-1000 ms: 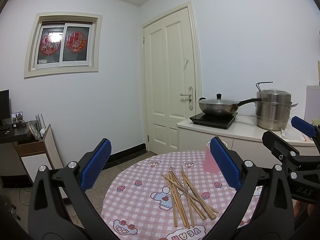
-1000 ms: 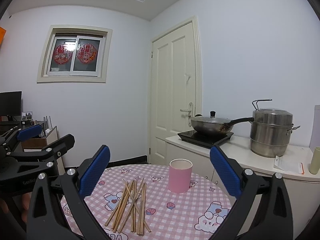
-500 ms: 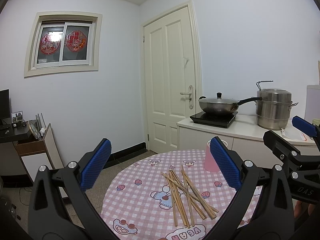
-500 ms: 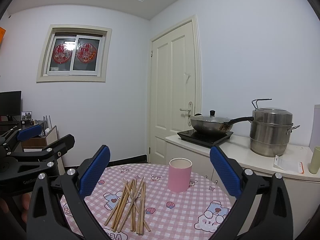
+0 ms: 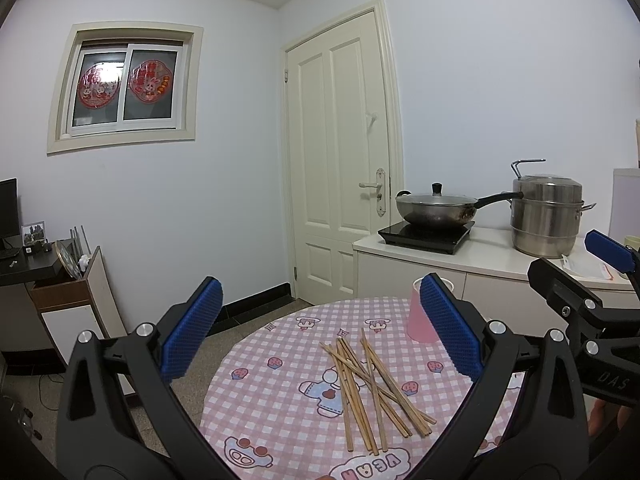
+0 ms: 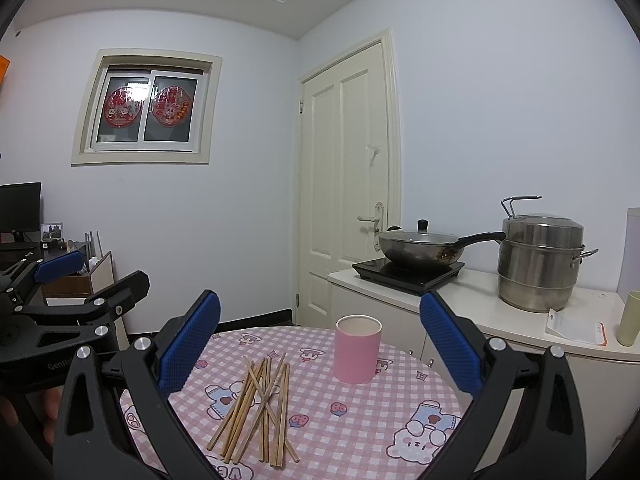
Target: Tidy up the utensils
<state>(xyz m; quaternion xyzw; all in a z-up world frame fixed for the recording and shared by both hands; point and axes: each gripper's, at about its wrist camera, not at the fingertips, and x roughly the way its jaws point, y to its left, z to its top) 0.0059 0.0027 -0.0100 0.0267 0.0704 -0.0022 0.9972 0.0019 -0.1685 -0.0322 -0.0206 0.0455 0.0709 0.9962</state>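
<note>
1. Step in hand: by my reading this is the very start of the job. Nothing is gripped and every chopstick lies on the table, so the first pick has not yet been made.

2. Left gripper [image 5: 320,330]: its jaws stand wide apart with nothing between the blue pads. It hovers above the near edge of the round table [image 5: 256,400], looking down over the pile.

3. Right gripper [image 6: 320,334]: likewise spread wide and holding nothing, raised above the table's near edge with the cup straight ahead between its fingers.

4. Where the task's things are: the wooden chopsticks [image 6: 260,404] lie in a loose crossed heap on the pink checked tablecloth, near the front of the table. The pink cup [image 6: 357,349] stands upright just beyond them and slightly to the right, apart from the heap, its mouth open and seemingly empty.

5. Next move, as I judge it: one gripper must drop low over the heap, line its pads across a chopstick or a small bundle, and close on it. The sticks are thin and lie flat, so the pads need to reach right down to the cloth. The bundle then has to be tipped upright to go into the cup.

6. Count: one cup; two grippers; chopsticks roughly ten, though the overlaps keep me from an exact figure.
</note>
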